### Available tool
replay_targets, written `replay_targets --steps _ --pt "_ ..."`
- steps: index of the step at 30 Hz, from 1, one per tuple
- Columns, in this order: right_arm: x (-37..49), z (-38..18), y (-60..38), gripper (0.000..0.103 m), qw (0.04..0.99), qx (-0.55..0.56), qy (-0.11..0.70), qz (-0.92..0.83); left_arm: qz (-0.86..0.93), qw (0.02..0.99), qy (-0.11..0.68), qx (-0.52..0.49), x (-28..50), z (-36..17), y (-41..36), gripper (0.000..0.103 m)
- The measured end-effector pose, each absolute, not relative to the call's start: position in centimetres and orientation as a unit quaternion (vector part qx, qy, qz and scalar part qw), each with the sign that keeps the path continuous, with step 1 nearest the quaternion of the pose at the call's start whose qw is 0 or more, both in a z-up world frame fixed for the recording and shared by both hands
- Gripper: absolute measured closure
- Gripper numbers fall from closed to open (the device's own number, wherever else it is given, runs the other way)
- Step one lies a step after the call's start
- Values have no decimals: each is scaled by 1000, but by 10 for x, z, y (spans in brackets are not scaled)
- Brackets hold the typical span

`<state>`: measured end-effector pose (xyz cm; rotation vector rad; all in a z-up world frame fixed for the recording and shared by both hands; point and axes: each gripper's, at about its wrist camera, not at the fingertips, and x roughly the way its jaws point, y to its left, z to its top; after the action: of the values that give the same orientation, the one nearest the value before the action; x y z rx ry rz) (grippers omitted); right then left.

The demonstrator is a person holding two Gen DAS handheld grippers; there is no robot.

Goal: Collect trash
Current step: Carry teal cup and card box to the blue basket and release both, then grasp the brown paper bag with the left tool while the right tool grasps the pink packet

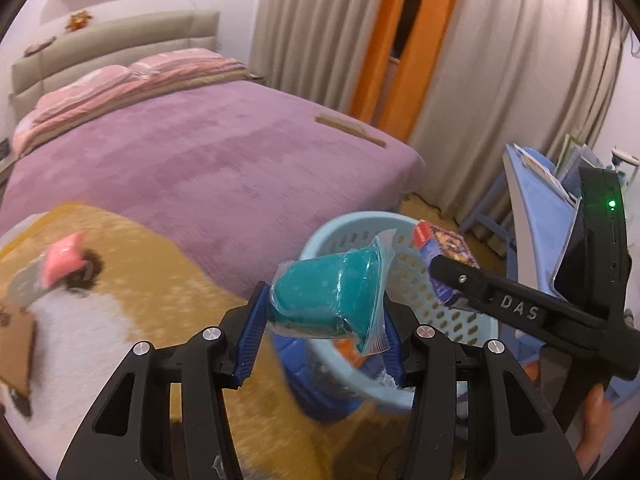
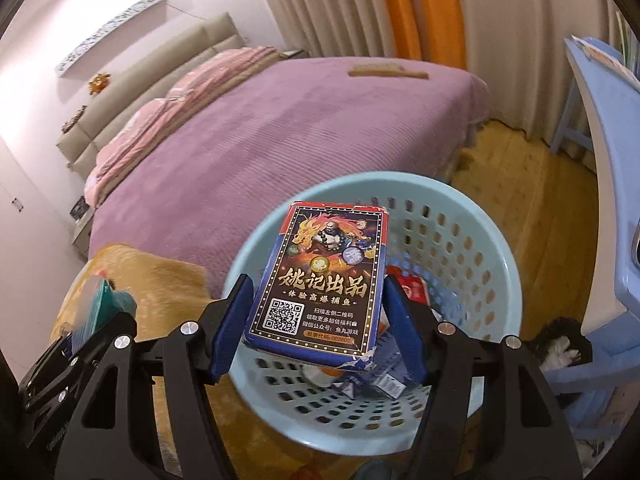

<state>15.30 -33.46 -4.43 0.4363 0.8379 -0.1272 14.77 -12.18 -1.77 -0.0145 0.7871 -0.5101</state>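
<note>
1. The card box (image 2: 320, 288) sits clamped flat between the blue pads of the right tool (image 2: 320, 320), its jaws part-way open and pressing its two long sides. It hangs right over the mouth of the pale blue basket (image 2: 492, 264), which already holds other scraps.
2. The teal jelly pouch (image 1: 332, 296) is pinched in the left tool (image 1: 324, 320), jaws likewise part-way open around it. It looks to hang near the basket's rim on the bed side, not clearly over the opening.
3. The step in hand appears to be dropping both pieces. The box seems ready: opening the jaws should let it fall straight in, as long as it stays inside the rim.
4. The pouch probably needs carrying further toward the basket's middle before release; its loose plastic flap could catch the rim or slide down outside onto the yellow rug (image 1: 168, 280).
5. The two tools are close together, so letting go one at a time would avoid a knock.
6. More litter, a pink packet (image 1: 64, 256), lies on the rug near the bed (image 1: 200, 152).
</note>
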Motion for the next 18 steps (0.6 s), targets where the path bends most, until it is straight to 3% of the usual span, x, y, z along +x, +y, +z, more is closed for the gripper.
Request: replay_targets --steps 5,8,11,18 --pt "156 -53 -347 39 883 216 409 -73 -266 881 390 3 159 -27 -147 52" --pt "159 -59 -357 38 879 227 412 -78 -269 882 388 1 162 -29 -154 31" --pt "158 -63 -367 34 877 235 411 -84 -274 882 384 -4 158 -27 -153 30" --pt "151 -52 -365 33 882 239 399 -72 -262 890 372 -27 146 -20 -128 28"
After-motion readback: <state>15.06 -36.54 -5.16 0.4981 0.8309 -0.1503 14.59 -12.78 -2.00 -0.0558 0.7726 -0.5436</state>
